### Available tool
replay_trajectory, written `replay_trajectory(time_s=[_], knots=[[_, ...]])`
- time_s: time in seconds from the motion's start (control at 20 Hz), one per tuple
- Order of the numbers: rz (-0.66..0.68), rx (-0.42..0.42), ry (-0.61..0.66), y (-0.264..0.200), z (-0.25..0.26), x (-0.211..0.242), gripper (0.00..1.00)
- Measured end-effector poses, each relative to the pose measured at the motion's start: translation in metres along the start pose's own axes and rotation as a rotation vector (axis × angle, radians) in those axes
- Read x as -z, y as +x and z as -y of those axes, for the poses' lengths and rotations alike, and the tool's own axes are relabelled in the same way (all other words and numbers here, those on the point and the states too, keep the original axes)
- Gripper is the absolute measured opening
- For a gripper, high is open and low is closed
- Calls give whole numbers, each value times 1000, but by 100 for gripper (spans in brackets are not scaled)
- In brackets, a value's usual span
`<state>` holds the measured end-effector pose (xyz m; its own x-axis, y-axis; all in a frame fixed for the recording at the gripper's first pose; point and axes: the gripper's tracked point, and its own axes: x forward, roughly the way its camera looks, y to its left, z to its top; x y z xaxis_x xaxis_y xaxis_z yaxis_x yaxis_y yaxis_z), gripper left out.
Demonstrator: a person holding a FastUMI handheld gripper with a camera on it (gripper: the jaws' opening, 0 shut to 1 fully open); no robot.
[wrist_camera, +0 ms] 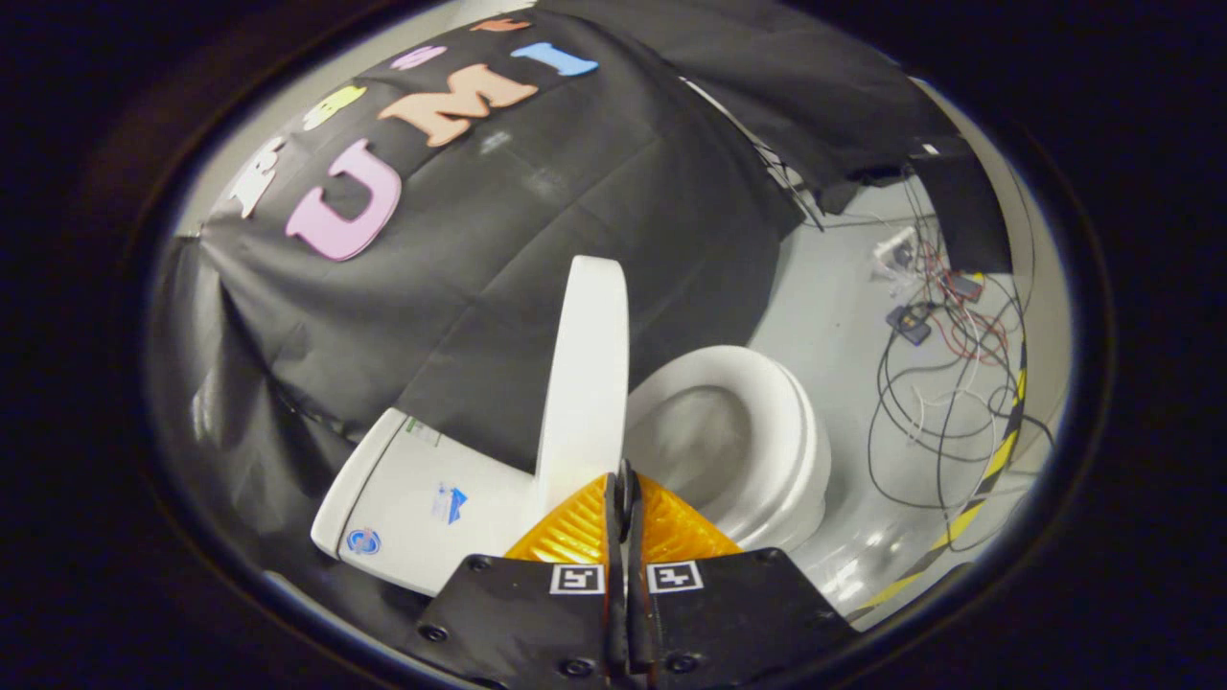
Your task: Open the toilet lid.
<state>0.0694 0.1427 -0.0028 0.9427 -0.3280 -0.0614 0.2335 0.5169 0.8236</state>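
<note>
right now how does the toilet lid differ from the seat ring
The toilet lid stands raised on edge, just beyond the closed gripper; the seat ring lies down on the bowl. The lid shows as a solid slab, the seat ring surrounds the open bowl. Both are white and meet near the tank.

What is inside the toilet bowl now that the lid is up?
The bowl looks bare white under the raised lid. The shut claw covers its near part, so that stays unknown.
</note>
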Motion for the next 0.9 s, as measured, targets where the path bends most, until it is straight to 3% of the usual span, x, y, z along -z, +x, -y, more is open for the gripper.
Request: replay_trajectory(time_s=[0.2, 0.9], knots=[[21, 0, -108, -4, -26, -6, 2], [68, -38, -313, -18, -97, -11, 4]])
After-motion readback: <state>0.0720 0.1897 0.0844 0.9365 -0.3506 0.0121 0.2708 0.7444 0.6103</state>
